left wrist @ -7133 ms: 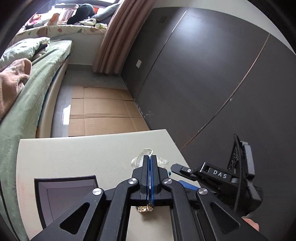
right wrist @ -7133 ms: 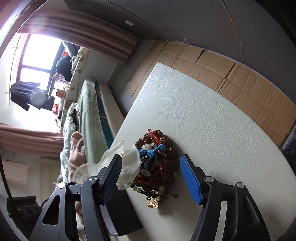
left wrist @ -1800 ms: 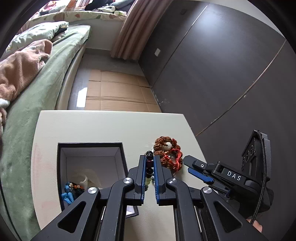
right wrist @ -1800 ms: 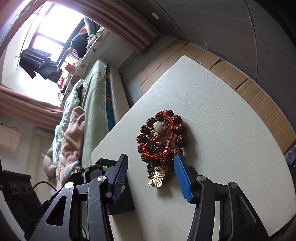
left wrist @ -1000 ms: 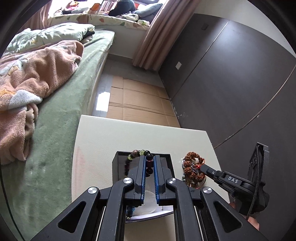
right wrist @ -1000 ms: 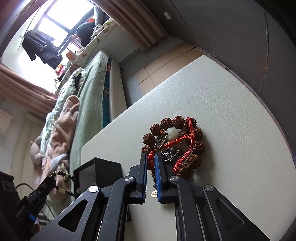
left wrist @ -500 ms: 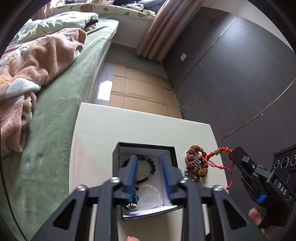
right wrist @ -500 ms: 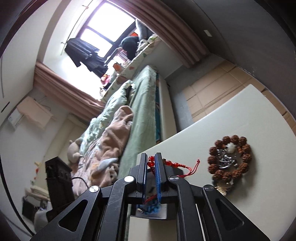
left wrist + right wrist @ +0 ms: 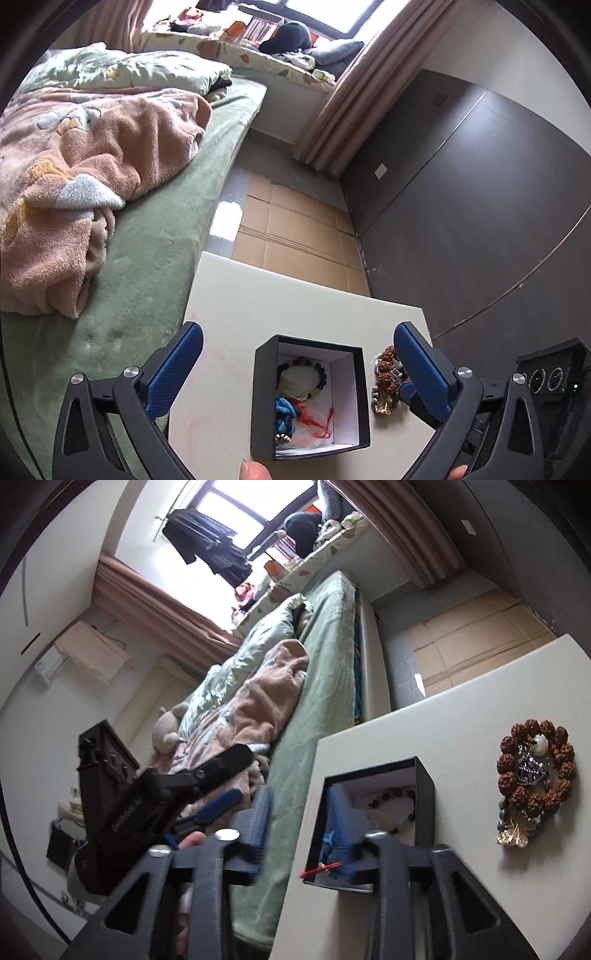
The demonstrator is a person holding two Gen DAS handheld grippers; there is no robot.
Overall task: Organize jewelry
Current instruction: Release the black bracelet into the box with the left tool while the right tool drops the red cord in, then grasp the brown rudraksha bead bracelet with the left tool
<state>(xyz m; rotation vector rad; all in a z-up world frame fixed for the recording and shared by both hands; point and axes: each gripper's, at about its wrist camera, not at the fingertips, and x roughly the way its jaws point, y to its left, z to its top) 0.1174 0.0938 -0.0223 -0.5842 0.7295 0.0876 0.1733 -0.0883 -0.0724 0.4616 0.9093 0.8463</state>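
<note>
A black jewelry box [image 9: 266,387] with a white lining stands open on the cream table [image 9: 295,299]. Inside lie a dark bead bracelet [image 9: 322,373], a blue piece [image 9: 283,410] and a red cord piece [image 9: 314,419]. A brown seed-bead bracelet [image 9: 386,369] with a silver and gold charm lies on the table right of the box; it also shows in the right wrist view [image 9: 533,768]. My left gripper [image 9: 299,358] is wide open and empty above the box. My right gripper [image 9: 299,816] is open over the box's [image 9: 424,786] left wall; the red cord [image 9: 319,867] lies below its fingers.
A green bed [image 9: 155,236] with a pink blanket [image 9: 74,177] runs along the table's left side. Cardboard sheets [image 9: 295,232] cover the floor beyond the table. A dark wardrobe wall [image 9: 461,206] stands to the right.
My left gripper opened wide and rose; the dark bead bracelet lies in the box. My right gripper moved over the box, opened and let go of the red cord piece, which now lies inside.
</note>
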